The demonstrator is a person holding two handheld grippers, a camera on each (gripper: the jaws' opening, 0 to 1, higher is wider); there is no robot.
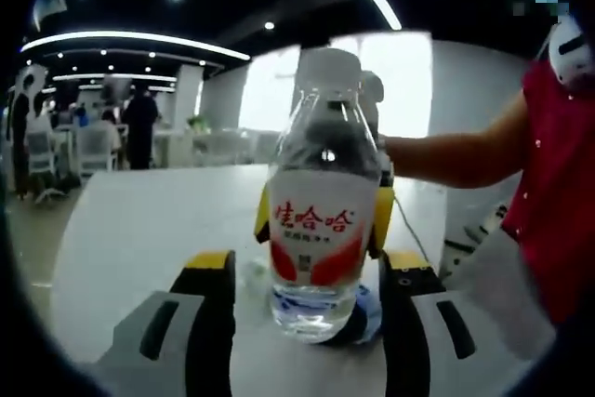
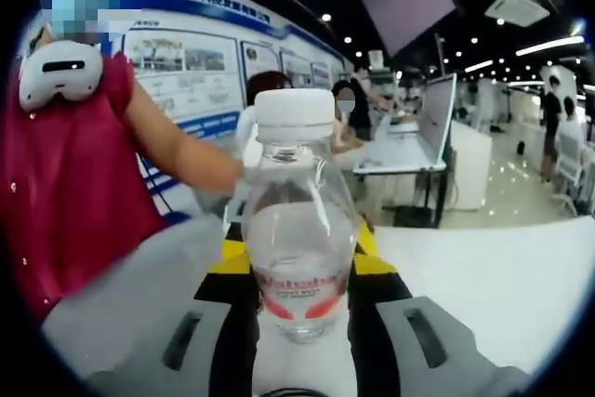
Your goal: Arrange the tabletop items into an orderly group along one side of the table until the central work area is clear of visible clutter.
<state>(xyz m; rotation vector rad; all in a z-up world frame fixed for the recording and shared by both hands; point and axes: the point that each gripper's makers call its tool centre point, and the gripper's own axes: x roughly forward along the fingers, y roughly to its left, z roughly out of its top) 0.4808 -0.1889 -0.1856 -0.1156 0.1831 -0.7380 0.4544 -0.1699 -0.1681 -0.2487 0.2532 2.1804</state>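
A clear water bottle (image 1: 316,220) with a white cap and a red and white label stands upright on the white table (image 1: 139,230). It sits between the black, yellow-tipped jaws of my left gripper (image 1: 309,262), which is open with a gap on each side of it. Behind it, the right gripper's yellow fingertips (image 1: 382,220) press against the label from both sides. In the right gripper view the same bottle (image 2: 299,239) stands between the jaws of my right gripper (image 2: 299,267), which is shut on its lower body. The left gripper's yellow tips (image 2: 364,237) peek out behind the bottle.
A person in a red shirt (image 2: 65,183) stands at the table's edge, a bare forearm (image 1: 446,155) reaching toward the bottle. Something small and blue (image 1: 369,311) lies at the bottle's foot. White tabletop (image 2: 502,276) stretches beyond. Desks, a monitor (image 2: 437,118) and people fill the office behind.
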